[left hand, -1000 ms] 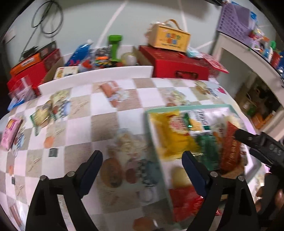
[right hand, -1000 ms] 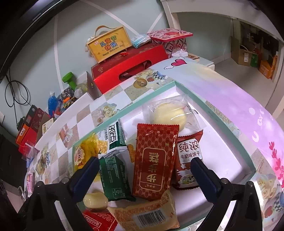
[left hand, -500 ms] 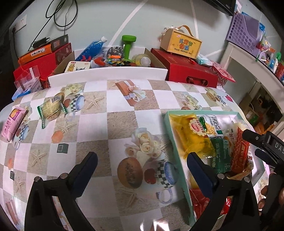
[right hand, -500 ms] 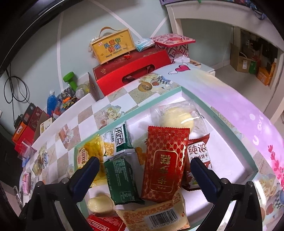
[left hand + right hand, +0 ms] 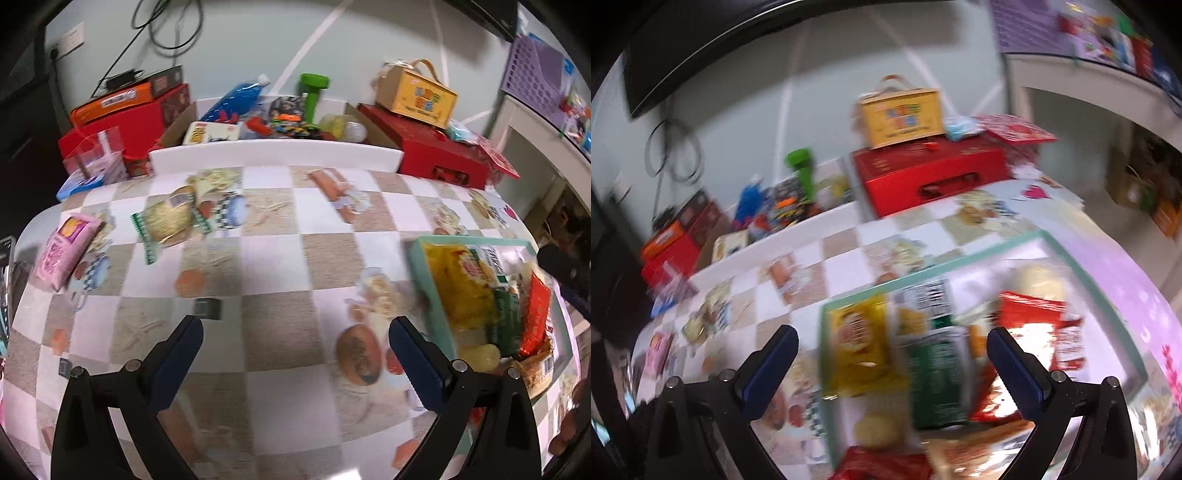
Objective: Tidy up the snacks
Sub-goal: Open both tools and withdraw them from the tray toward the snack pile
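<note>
Two grippers are in view, both with jaws spread wide and holding nothing. The left gripper [image 5: 295,345] hovers over bare checkered desk [image 5: 273,266], left of the teal tray [image 5: 424,266]. The right gripper [image 5: 892,354] hovers over the tray [image 5: 960,264], above its near-left part. Inside the tray lie a yellow chip bag [image 5: 857,347], a green packet [image 5: 936,373] beside it and a red packet [image 5: 1030,317] to the right; motion blur makes the other contents hard to identify. Well apart on the far-left desk lie a pink snack bag [image 5: 66,251] and a green-edged snack packet [image 5: 168,221]. A red box [image 5: 432,155] carrying a yellow carton [image 5: 421,94] stands behind the desk.
</note>
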Demonstrator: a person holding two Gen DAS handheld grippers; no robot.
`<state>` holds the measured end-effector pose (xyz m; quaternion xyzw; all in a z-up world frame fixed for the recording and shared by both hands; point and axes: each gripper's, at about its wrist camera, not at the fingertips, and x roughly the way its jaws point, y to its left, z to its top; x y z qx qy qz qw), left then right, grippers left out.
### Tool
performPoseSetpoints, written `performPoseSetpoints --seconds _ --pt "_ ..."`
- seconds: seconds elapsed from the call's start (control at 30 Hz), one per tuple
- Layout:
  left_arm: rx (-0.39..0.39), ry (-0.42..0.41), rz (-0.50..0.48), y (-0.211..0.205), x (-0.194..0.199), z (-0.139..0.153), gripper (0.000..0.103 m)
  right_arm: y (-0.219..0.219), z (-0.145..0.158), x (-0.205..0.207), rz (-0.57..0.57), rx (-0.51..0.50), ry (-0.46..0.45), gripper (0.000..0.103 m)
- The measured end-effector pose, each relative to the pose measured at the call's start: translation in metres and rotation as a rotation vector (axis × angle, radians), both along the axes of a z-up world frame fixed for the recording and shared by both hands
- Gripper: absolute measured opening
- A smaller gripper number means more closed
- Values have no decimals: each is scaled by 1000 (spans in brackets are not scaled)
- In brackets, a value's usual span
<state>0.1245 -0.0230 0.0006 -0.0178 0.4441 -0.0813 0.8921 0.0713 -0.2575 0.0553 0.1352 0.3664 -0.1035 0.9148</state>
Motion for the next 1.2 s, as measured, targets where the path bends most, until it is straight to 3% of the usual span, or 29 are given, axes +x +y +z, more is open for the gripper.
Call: performPoseSetpoints --seconds 0.37,0.73,0.83,1.2 --pt "7 -17 102 60 14 4 101 73 -7 21 168 -21 26 103" --pt "61 -38 108 109 54 4 101 135 -15 66 298 -20 40 103" --pt "109 -55 110 121 64 7 101 150 -21 79 318 -17 48 103" --pt "97 -68 118 170 90 0 101 192 -36 127 359 11 45 103"
